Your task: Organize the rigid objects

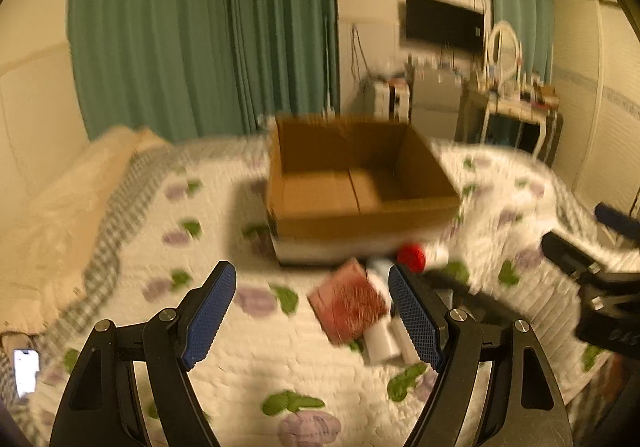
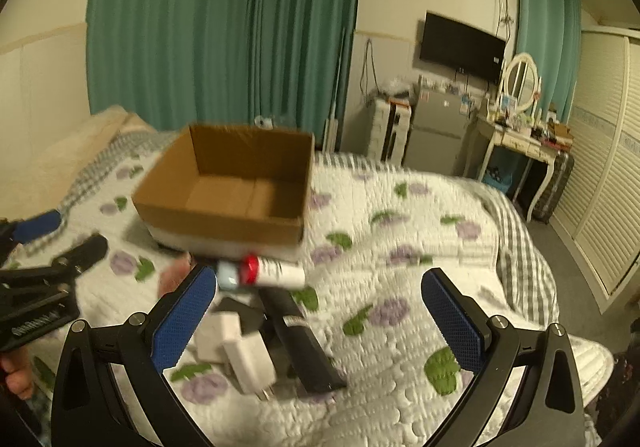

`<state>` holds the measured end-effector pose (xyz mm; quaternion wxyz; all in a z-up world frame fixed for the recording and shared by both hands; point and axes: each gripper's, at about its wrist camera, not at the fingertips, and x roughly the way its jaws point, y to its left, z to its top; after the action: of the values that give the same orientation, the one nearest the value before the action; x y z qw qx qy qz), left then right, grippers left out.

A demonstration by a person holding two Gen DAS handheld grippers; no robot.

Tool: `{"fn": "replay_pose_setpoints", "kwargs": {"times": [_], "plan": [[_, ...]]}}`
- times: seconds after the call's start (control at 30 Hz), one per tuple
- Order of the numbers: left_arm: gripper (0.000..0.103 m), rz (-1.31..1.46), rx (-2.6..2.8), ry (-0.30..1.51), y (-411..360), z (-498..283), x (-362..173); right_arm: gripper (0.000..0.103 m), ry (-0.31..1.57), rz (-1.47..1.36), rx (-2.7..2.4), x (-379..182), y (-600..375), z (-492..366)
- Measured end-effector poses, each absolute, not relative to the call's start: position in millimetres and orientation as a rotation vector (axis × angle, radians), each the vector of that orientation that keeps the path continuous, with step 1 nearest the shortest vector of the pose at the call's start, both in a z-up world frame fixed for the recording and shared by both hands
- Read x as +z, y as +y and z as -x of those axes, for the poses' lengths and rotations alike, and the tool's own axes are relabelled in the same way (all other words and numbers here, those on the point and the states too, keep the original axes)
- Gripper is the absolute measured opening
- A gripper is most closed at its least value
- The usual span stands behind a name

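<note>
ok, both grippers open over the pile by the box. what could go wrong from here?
1. The items are heaped: the red box leans on a white bottle, and the black bar lies against the white adapter. A grab may catch two or knock the neighbours.
2. The quilt is soft; pressing down may sink or tilt things.
3. The left gripper and right gripper work close together and could collide.

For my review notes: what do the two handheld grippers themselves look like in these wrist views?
Both match: the left gripper and right gripper have black, angular linkage arms with silver pivot bolts, and each finger carries a blue pad with a fine dotted texture. Seen from outside, the right gripper's black body has white lettering, too blurred to read. No cables or sleeves show.
</note>
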<state>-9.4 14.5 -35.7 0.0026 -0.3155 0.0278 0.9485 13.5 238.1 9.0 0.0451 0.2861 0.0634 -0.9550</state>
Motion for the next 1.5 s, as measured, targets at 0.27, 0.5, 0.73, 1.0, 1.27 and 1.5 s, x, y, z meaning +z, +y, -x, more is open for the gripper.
{"fn": "replay_pose_setpoints", "kwargs": {"times": [0.27,0.5,0.73,1.0,1.27,1.5], "plan": [[0.079,1.234,2.881,0.121,26.1,29.7,-93.5,0.102,0.324,-1.087,-2.84,-32.0,235.1,2.2],[0.079,1.26,2.839,0.105,31.0,27.7,-97.1,0.072,0.445,-1.269,-2.744,-61.8,232.4,20.2],[0.079,1.28,2.837,0.083,26.3,33.2,-97.2,0.046,0.601,-1.361,-2.611,-94.7,209.7,45.3],[0.079,1.296,2.786,0.018,42.3,26.1,-89.2,0.019,0.518,-1.296,-2.61,-79.2,220.8,35.4],[0.079,1.313,2.68,0.006,90.5,22.7,-91.0,0.016,0.263,-1.212,-2.692,-35.6,262.5,10.1],[0.069,1.401,2.589,-0.014,122.7,39.7,-115.7,0.016,0.165,-1.246,-2.666,-44.6,277.0,7.9]]}}
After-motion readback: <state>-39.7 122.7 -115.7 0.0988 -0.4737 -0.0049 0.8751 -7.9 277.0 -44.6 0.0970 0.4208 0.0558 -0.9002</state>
